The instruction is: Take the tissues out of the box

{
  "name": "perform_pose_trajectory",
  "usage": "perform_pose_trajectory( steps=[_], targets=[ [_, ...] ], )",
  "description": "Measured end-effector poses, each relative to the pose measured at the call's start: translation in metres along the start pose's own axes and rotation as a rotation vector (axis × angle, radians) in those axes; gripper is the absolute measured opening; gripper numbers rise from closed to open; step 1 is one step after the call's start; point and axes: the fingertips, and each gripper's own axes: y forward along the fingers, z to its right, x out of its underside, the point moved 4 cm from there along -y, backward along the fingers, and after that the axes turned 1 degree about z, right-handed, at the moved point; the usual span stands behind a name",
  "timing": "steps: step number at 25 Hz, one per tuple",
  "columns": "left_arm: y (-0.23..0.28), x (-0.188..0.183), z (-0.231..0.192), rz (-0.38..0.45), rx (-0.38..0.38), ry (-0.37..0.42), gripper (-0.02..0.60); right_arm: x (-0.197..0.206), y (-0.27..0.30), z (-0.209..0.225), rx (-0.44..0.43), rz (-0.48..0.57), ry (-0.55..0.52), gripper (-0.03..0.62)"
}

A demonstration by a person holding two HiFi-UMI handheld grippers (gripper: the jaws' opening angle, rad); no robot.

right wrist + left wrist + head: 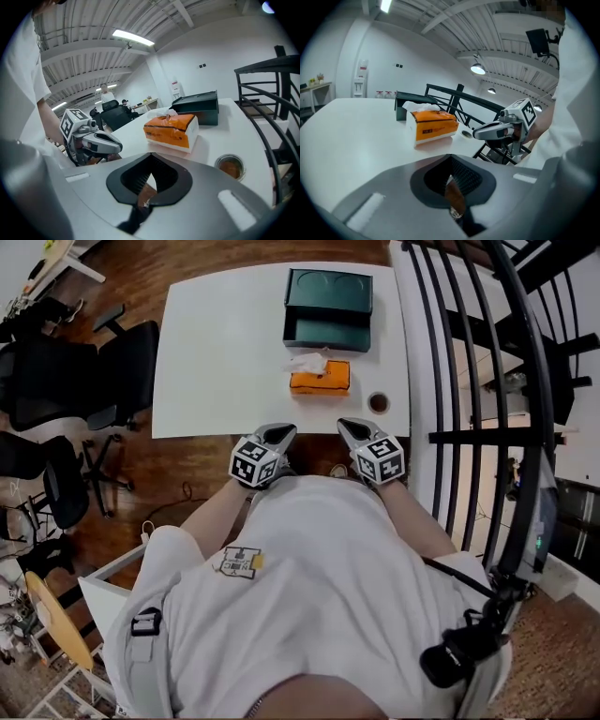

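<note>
Both my left gripper (278, 434) and right gripper (354, 427) are closed on nothing at the table's (216, 352) near edge, well short of the orange tissue box (320, 380), whose protruding white tissue (307, 362) I judge light, soft and tearable: pinch it low, gently.

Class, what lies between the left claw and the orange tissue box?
Only bare white table, as the head view shows; the left claw hangs at the near edge, short of the tissue box.
</note>
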Motion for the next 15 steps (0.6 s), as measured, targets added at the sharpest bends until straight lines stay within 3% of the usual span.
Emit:
perform_pose_trajectory(
  steps=[15],
  targets=[
    [0.0015,-0.0099,0.0038,0.03,0.015,0.013,0.0,0.0013,0.0009,-0.0057,0.012,0.01,0.005,0.0]
  ],
)
